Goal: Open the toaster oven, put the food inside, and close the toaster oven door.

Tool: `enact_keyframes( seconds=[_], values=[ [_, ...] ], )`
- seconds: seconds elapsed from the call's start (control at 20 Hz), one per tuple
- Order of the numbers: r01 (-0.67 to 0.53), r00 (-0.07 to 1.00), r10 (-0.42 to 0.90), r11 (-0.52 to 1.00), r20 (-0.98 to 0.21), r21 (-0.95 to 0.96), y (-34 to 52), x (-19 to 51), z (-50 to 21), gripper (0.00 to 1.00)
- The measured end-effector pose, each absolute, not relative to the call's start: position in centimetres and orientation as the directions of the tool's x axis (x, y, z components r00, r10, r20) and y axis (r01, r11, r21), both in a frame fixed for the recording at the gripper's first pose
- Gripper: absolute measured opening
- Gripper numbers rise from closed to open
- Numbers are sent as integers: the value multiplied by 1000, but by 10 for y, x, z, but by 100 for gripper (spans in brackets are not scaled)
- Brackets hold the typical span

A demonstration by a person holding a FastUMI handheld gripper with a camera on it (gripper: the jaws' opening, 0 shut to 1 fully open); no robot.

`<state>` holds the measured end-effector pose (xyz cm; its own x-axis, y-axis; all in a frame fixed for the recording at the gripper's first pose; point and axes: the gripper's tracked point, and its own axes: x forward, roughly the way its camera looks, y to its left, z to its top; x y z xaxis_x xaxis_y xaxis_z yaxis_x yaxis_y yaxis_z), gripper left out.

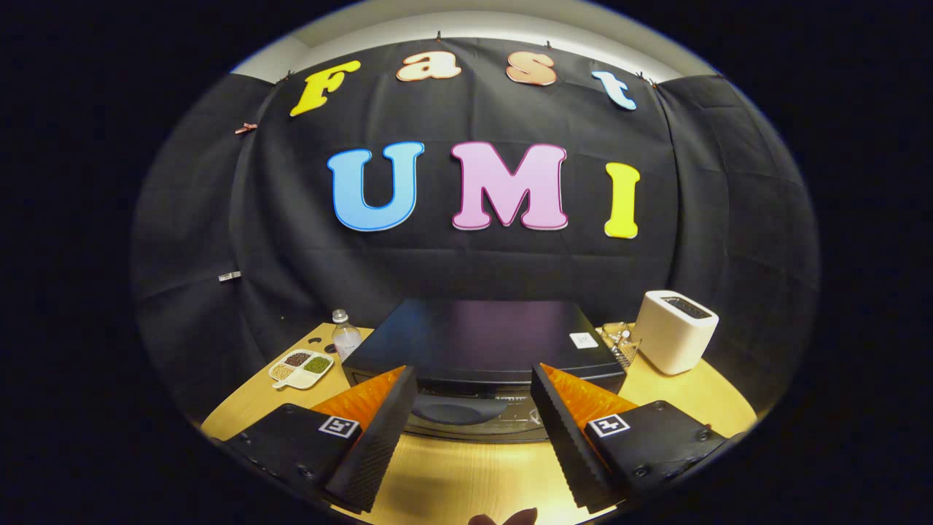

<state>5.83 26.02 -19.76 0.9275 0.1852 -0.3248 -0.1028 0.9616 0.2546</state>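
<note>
A black toaster oven [481, 339] stands on the wooden table [466, 474], seen from above and in front. Its glass door with a dark handle [458, 410] shows just below the top panel, between my two fingers. My gripper [474, 408] hovers above the table in front of the oven, open wide, with nothing between its fingers. The left finger [379, 430] and the right finger [568, 430] frame the oven's front. I cannot pick out the food from here.
A white slot toaster [674, 332] stands right of the oven, with a clear small object [619, 343] between them. Left of the oven are a plastic bottle [345, 335] and a white divided dish of grains [300, 368].
</note>
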Motion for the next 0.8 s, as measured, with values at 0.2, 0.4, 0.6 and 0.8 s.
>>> enact_keyframes(
  seconds=[0.2,0.4,0.6,0.8],
  values=[
    [-69,906,160,969,-391,238,275,82,-230,98],
    [-36,891,132,975,-435,221,277,87,-243,98],
    [-28,895,116,978,-431,205,280,88,-249,100],
    [-30,893,119,978,-435,205,280,77,-249,100]
  ],
)
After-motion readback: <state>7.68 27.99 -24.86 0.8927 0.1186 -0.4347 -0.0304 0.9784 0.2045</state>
